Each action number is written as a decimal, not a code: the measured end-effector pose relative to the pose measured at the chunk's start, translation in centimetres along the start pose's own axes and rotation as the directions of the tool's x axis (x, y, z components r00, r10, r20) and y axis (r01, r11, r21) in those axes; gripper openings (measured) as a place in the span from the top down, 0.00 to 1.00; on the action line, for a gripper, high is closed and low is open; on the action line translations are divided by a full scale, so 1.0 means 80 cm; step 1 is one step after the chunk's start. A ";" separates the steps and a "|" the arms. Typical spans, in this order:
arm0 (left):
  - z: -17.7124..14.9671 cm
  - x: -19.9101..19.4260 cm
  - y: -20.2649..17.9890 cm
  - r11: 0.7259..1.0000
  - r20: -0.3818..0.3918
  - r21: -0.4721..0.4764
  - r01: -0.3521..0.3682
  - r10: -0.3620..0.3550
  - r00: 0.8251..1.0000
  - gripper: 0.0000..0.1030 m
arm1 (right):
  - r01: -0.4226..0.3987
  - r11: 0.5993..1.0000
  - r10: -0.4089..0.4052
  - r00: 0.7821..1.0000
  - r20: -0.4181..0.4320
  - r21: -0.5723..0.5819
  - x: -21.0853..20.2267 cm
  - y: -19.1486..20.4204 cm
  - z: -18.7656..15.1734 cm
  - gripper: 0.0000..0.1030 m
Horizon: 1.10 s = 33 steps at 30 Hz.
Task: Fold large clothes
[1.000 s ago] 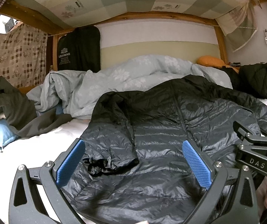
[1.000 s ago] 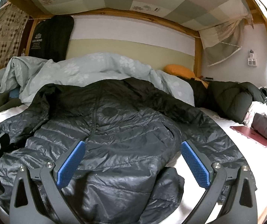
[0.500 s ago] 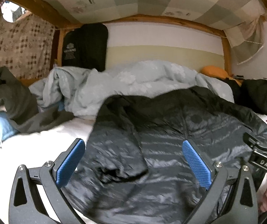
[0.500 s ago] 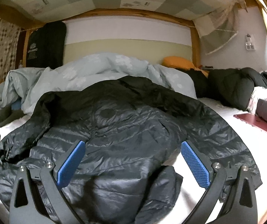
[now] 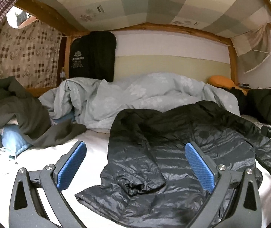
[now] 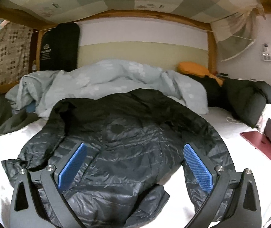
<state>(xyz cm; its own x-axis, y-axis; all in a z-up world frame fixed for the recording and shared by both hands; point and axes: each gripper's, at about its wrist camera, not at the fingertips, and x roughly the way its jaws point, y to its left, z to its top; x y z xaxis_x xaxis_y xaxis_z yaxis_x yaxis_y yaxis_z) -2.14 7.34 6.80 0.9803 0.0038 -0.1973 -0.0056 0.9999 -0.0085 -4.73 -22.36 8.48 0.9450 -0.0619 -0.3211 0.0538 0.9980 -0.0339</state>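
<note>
I have the black puffer jacket (image 5: 183, 157) spread face up across the white mattress (image 5: 95, 144), its collar toward the heaped pale-blue duvet (image 5: 145, 93) at 12 o'clock and its hem nearest me at 6 o'clock. It lies flat so I can work the sleeves inward. One sleeve (image 5: 135, 163) is already laid over the chest, its cuff bunched near the hem. The other sleeve (image 6: 205, 144) curves down the 3 o'clock side in the right wrist view, with its cuff tucked in near the hem, so I judge that side is folded in too, or nearly.

My left gripper (image 5: 135, 168) hangs over the hem with its fingers spread wide, pinching nothing. My right gripper (image 6: 135, 168) is the same, fingers wide apart and empty above the lower front panel. I hold both clear, ready for the next fold of the hem toward the collar.

For writing: the black garment bag (image 5: 92, 57) hanging at 11 o'clock carries white lettering that I read as "LEAOKING", though it is small and I may have a letter wrong. The labels printed on the checked sheet overhead (image 5: 135, 5) are too small to read
</note>
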 end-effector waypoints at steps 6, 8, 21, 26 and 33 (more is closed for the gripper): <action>-0.004 0.015 0.002 0.999 -0.090 0.032 -0.016 0.019 0.996 0.00 | -0.011 0.999 0.008 0.998 -0.064 -0.040 -0.002 -0.020 -0.011 0.01; -0.008 0.025 0.005 0.999 -0.136 0.029 -0.015 0.019 0.991 0.00 | 0.007 1.000 -0.005 0.996 -0.086 0.027 0.003 -0.036 -0.015 0.01; -0.059 0.083 0.003 0.999 -0.360 -0.030 0.018 -0.027 0.933 0.00 | 0.058 0.991 -0.024 0.961 -0.277 0.117 0.060 -0.084 -0.058 0.01; -0.068 0.091 -0.003 0.999 -0.427 -0.029 0.028 -0.038 0.904 0.00 | 0.023 0.988 0.038 0.922 -0.385 0.152 0.083 -0.084 -0.086 0.01; -0.076 0.099 -0.009 0.999 -0.439 0.030 -0.012 0.024 0.898 0.00 | -0.008 0.984 0.088 0.888 -0.451 0.177 0.130 -0.083 -0.111 0.23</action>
<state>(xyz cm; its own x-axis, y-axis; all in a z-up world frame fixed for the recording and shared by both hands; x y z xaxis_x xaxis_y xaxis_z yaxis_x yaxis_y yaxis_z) 4.42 6.63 -0.68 0.7937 0.0234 -0.6078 -0.0117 0.9997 0.0233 1.88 -29.75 -3.02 0.6990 0.0266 -0.7147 0.1019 0.9854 0.1364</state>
